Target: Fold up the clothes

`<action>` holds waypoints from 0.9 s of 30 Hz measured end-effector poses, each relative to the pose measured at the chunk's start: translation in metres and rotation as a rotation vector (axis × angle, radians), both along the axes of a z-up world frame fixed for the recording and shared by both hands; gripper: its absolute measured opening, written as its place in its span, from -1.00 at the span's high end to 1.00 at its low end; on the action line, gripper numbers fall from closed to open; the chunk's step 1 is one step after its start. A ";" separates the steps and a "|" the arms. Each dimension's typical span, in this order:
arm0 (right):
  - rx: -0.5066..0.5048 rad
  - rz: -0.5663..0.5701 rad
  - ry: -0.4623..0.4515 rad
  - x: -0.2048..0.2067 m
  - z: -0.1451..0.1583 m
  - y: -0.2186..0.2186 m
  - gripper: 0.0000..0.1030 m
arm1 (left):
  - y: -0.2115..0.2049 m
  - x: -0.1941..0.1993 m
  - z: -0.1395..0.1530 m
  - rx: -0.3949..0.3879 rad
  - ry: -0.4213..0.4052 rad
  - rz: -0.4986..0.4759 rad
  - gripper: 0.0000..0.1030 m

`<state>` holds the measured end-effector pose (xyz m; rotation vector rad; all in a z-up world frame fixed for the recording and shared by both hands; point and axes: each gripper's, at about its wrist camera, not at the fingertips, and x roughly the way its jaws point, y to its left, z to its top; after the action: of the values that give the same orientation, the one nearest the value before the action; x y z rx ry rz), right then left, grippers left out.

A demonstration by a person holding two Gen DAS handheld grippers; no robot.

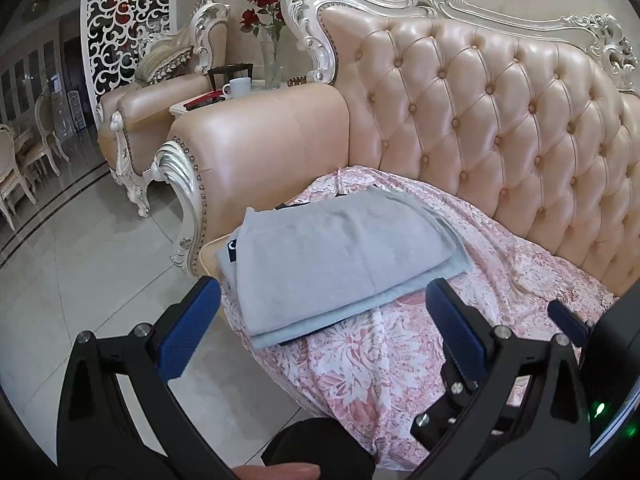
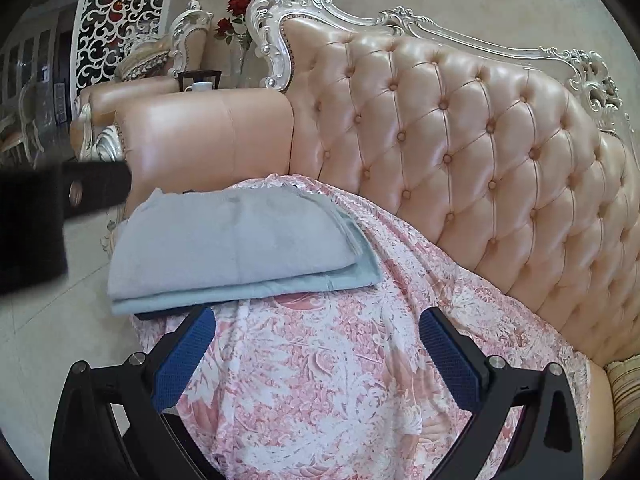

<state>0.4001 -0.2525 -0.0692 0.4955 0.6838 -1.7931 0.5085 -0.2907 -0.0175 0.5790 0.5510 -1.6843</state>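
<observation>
A folded light grey-blue knit garment [image 1: 340, 256] lies on the pink floral cover [image 1: 380, 360] of the sofa seat, near the left armrest. A dark piece peeks out beneath its edges. My left gripper [image 1: 324, 320] hovers open just in front of the fold, holding nothing. In the right wrist view the same garment [image 2: 236, 244] sits ahead and to the left. My right gripper [image 2: 318, 354] is open over the floral cover [image 2: 340, 380], short of the garment. A fingertip of the right gripper [image 1: 568, 320] shows at the left view's right side.
The tufted pink leather sofa back [image 1: 500, 112] rises behind the seat, with the armrest [image 1: 260, 140] at left. Beyond stand a side table with a white cup [image 1: 240, 87] and a rose vase [image 1: 272, 60]. Glossy tile floor [image 1: 80, 260] lies left. A striped cushion [image 2: 624, 392] sits far right.
</observation>
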 end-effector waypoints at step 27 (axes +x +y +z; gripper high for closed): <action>-0.028 0.051 -0.035 0.007 0.027 -0.020 -1.00 | -0.002 0.003 -0.006 -0.012 -0.044 0.057 -0.99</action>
<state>0.4067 -0.2726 -0.0421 0.4857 0.6413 -1.7400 0.5113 -0.2931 -0.0240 0.5850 0.5207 -1.6160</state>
